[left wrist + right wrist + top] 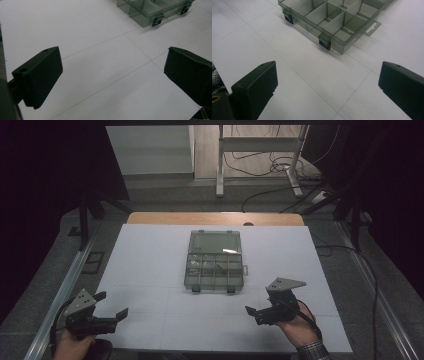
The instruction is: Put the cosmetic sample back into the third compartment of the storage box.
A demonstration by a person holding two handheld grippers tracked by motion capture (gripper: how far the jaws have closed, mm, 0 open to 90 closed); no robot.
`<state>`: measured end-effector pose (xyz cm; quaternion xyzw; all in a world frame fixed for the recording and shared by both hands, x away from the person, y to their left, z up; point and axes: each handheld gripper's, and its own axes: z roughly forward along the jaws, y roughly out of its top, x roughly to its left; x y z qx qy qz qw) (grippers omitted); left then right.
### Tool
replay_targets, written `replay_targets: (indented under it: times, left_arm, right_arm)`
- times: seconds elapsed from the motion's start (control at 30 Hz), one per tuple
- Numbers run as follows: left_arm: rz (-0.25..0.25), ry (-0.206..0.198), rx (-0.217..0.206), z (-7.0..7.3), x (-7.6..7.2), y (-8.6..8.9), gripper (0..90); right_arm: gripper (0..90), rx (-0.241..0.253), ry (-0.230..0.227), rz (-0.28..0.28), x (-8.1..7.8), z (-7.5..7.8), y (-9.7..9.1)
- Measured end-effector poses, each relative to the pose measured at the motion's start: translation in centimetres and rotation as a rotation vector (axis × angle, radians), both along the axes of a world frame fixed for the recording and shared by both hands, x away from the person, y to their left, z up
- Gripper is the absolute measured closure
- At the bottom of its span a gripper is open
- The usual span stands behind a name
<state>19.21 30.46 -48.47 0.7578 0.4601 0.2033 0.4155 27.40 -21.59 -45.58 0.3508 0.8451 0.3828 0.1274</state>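
Observation:
A smoky clear plastic compartment box lies open in the middle of the white table, its lid folded back flat behind it. Small items lie in some compartments, too small to name. My left gripper is open near the front left corner, nothing between its fingers. My right gripper is open at the front right, a little short of the box. In the left gripper view the left gripper stands over bare table with the box far off. The right gripper faces the box and its black latches.
A wooden strip borders the table's far edge. Behind it on the floor are a desk frame and loose cables. Metal rails run along both sides. A plaid sleeve shows at the right wrist.

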Motion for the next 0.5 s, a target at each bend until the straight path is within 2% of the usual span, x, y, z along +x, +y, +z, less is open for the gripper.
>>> replay_targets:
  times: [0.5]
  left_arm:
    - [0.002,0.001,0.000,0.0,0.0,0.0,2.3]
  right_arm:
    - [2.4,0.023,-0.009,-0.043,-1.3,0.3,-2.0]
